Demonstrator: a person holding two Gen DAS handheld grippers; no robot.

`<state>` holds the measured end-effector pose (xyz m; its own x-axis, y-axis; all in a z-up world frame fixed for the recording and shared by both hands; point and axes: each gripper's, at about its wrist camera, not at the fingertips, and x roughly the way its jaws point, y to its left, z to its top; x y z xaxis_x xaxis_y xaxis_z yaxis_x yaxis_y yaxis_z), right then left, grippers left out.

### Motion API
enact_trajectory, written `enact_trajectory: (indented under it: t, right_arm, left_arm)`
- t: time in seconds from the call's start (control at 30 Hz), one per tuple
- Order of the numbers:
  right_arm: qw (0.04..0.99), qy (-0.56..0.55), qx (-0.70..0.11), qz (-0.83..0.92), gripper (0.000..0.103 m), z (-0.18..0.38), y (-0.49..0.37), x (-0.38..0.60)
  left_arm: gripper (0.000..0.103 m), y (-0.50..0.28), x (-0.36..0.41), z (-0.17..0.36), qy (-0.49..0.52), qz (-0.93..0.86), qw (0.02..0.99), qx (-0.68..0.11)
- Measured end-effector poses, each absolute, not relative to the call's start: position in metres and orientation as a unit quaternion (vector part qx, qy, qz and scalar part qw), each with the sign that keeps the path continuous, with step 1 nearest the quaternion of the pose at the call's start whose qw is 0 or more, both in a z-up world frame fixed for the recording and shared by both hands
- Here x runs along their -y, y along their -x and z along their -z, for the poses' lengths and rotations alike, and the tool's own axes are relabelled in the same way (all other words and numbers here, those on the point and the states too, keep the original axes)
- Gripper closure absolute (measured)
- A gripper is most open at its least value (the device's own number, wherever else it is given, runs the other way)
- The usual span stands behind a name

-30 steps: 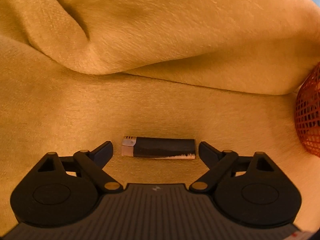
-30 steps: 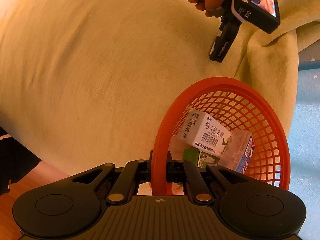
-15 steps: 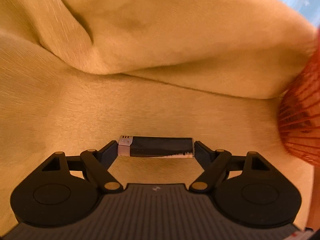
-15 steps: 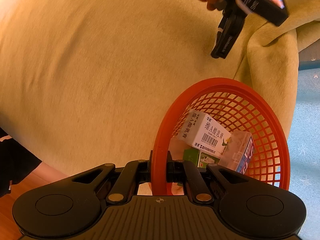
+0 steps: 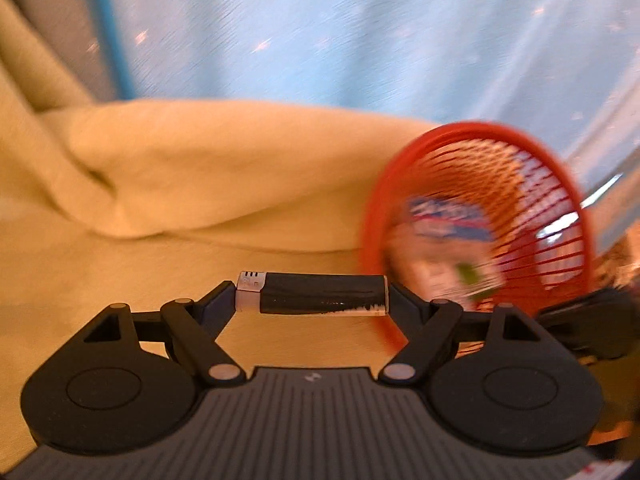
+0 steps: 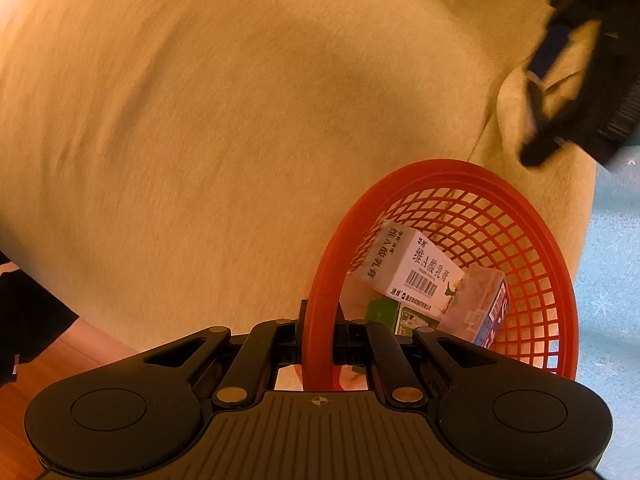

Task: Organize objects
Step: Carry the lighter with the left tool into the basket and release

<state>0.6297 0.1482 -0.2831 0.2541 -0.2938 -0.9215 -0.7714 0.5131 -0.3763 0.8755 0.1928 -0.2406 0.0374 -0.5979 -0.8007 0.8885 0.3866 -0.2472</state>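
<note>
Lighter (image 5: 316, 294): black body with a silver cap at one end; held crosswise between the two fingers of the left gripper (image 5: 310, 296), clear of the cloth below it, just beside the near rim of the basket.
Lighter, handling (judgement): light, rigid, smooth plastic shell. It is gripped end to end, on its two smallest faces, so it could pivot or slip if squeezed unevenly. A hold across the long flat sides would be steadier. Avoid pressing on the cap end where the valve sits.
Left gripper: fingers clenched on the lighter, one on the cap end, one on the base end. The view is blurred by motion.
Basket (image 6: 532, 216): red plastic mesh with a solid rim, tilted. The right gripper (image 6: 320, 344) has its fingers clamped on the near rim, one on each side of the wall. It sits at the right edge of the cloth, beside the blue floor covering.
Basket, handling (judgement): light and somewhat flexible; held by one point of the rim, it will tip with any added load.
Basket contents: a white carton (image 6: 412, 268) with printed characters and a barcode, a clear-lidded box (image 6: 480, 304) leaning against the mesh, and a green-and-white pack (image 6: 390, 312) underneath.
Support surface: yellow-tan cloth (image 6: 240, 120), draped in thick folds.
Step in hand (judgement): carrying the lighter to the basket opening for release inside.
Risk (judgement): lighter dropping outside the rim if let go too soon.
</note>
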Motion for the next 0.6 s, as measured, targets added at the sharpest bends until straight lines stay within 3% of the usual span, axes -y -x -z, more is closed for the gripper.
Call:
enact_trajectory:
  t: [0.43,0.47,0.5,0.6]
  right_arm:
    - [0.649,0.46,-0.579,-0.179,0.101,0.285,-0.628,-0.149]
    - [0.649,0.461,-0.578,-0.179,0.101,0.285,-0.628,-0.149]
    - [0.65,0.461,-0.578,-0.179,0.101,0.285,-0.627,-0.149]
    - [0.651,0.46,-0.577,-0.177,0.1,0.284,-0.627,-0.147]
  left_arm:
    - [0.024,-0.827,-0.143,0.192,-0.168,0.622,0.642,-0.415]
    - [0.022,-0.824,-0.14,0.191,-0.16,0.629,0.635,-0.42]
    - [0.014,-0.823,-0.137,0.19,-0.152,0.633,0.629,-0.425]
    - [0.013,-0.819,-0.137,0.184,-0.133,0.636,0.631,-0.424]
